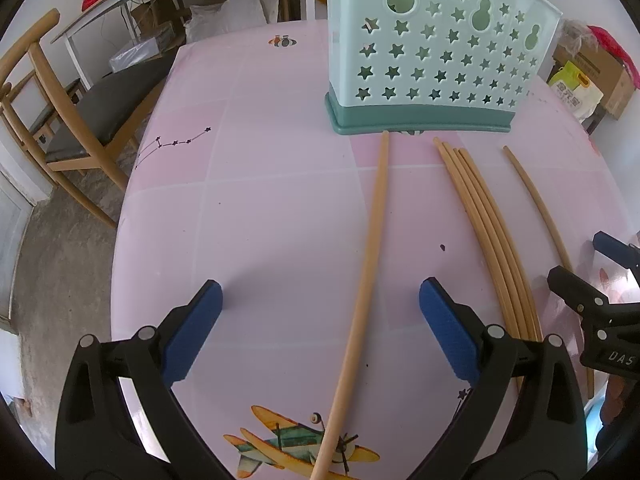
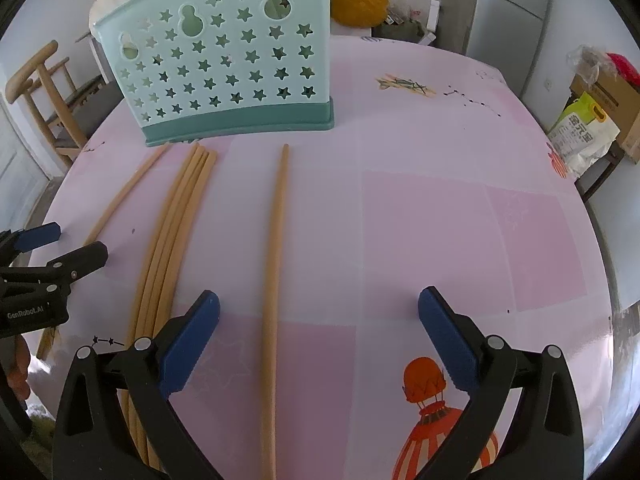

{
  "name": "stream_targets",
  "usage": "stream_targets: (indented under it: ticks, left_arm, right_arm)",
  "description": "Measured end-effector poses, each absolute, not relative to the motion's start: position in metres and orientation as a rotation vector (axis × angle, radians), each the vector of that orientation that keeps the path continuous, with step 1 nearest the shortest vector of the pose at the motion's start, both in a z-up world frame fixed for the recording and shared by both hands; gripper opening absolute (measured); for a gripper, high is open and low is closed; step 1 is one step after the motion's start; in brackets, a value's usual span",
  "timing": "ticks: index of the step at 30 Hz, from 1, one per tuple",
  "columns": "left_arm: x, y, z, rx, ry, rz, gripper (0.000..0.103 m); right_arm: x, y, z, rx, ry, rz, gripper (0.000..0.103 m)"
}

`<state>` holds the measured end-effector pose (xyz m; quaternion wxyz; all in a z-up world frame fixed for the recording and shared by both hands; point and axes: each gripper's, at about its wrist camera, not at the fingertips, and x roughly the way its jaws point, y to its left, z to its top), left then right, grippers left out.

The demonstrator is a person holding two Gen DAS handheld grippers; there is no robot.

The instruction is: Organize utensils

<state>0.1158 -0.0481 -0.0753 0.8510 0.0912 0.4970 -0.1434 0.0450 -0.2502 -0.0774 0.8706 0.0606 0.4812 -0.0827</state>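
Note:
A mint-green utensil holder (image 1: 436, 52) with star holes stands upright at the far side of the pink table; it also shows in the right wrist view (image 2: 224, 64). Several wooden chopsticks lie flat in front of it. One single chopstick (image 1: 366, 272) runs between my left gripper's (image 1: 320, 300) open jaws. A bundle of chopsticks (image 1: 492, 236) lies to its right, then another single chopstick (image 1: 536, 208). In the right wrist view my right gripper (image 2: 320, 308) is open, with a single chopstick (image 2: 274, 280) between its jaws, nearer the left finger; the bundle (image 2: 172, 236) lies left.
Pink patterned tablecloth (image 1: 260, 220) covers the table. A wooden chair (image 1: 60, 128) stands at the left. Boxes and bags (image 2: 592, 128) sit beyond the right edge. The left gripper shows at the left edge of the right wrist view (image 2: 52, 256).

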Motion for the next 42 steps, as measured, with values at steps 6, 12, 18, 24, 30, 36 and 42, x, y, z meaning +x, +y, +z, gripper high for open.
stream_targets:
  ticks: [6,12,18,24,30,36,42]
  left_arm:
    - [0.116,-0.048,-0.076,0.197,1.049,-0.303,0.095]
    - [0.116,-0.049,-0.075,0.197,1.047,-0.302,0.095]
    - [0.115,-0.049,-0.077,0.197,1.049,-0.301,0.095]
    - [0.115,-0.048,-0.077,0.196,1.051,-0.297,0.095]
    - [0.115,-0.046,-0.076,0.195,1.049,-0.302,0.096]
    - [0.110,-0.045,-0.077,0.230,1.001,-0.345,0.096]
    - [0.110,-0.040,-0.064,0.240,0.954,-0.377,0.095]
  right_arm:
    - [0.044,-0.249,-0.077,0.132,1.004,-0.185,0.097]
    - [0.043,-0.249,-0.078,0.133,0.999,-0.191,0.097]
    - [0.043,-0.249,-0.078,0.131,0.998,-0.190,0.097]
    - [0.043,-0.249,-0.078,0.132,0.998,-0.190,0.097]
    - [0.042,-0.249,-0.078,0.132,0.997,-0.190,0.097]
    - [0.042,-0.249,-0.077,0.130,0.992,-0.190,0.097]
    - [0.041,-0.250,-0.077,0.129,0.991,-0.184,0.097]
